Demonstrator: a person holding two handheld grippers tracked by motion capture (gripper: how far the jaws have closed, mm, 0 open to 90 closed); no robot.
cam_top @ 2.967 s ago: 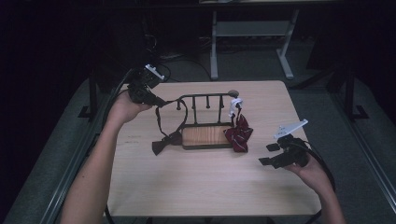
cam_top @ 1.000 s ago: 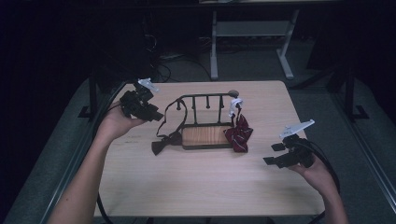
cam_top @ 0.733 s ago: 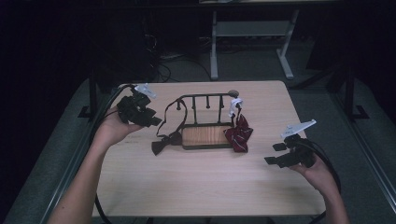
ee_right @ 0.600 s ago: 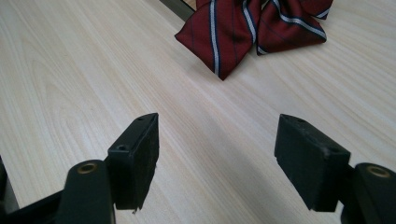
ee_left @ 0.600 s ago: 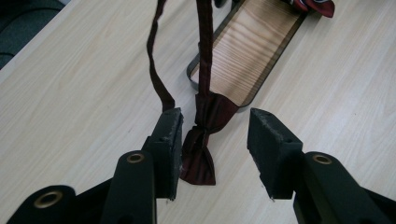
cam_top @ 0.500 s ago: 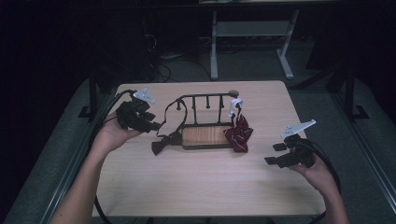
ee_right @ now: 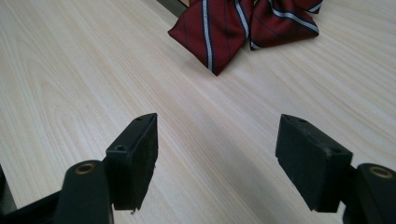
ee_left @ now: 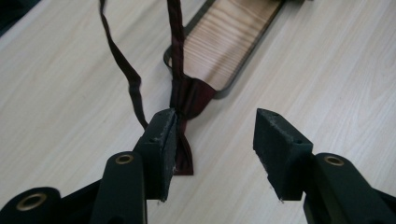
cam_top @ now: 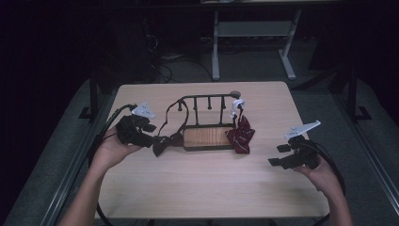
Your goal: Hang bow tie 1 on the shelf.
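Note:
A black rack with a wooden base [cam_top: 208, 137] stands mid-table. A dark maroon bow tie [cam_top: 167, 141] hangs by its strap from the rack's left end and rests on the table. In the left gripper view this dark bow tie [ee_left: 187, 100] lies just beyond the open jaws, partly behind the left one. My left gripper [cam_top: 149, 133] is open right beside it. A red striped bow tie [cam_top: 240, 133] hangs at the rack's right end. My right gripper [cam_top: 277, 156] is open over bare table, well short of the striped bow tie [ee_right: 243, 21].
The light wooden table [cam_top: 202, 188] has free room in front. The person's forearms come in from the bottom. Cables [cam_top: 101, 141] trail from each gripper. A metal frame [cam_top: 254, 33] stands on the dark floor behind the table.
My left gripper has come down from the rack's upper left to the dark bow tie on the table. The right gripper has barely moved.

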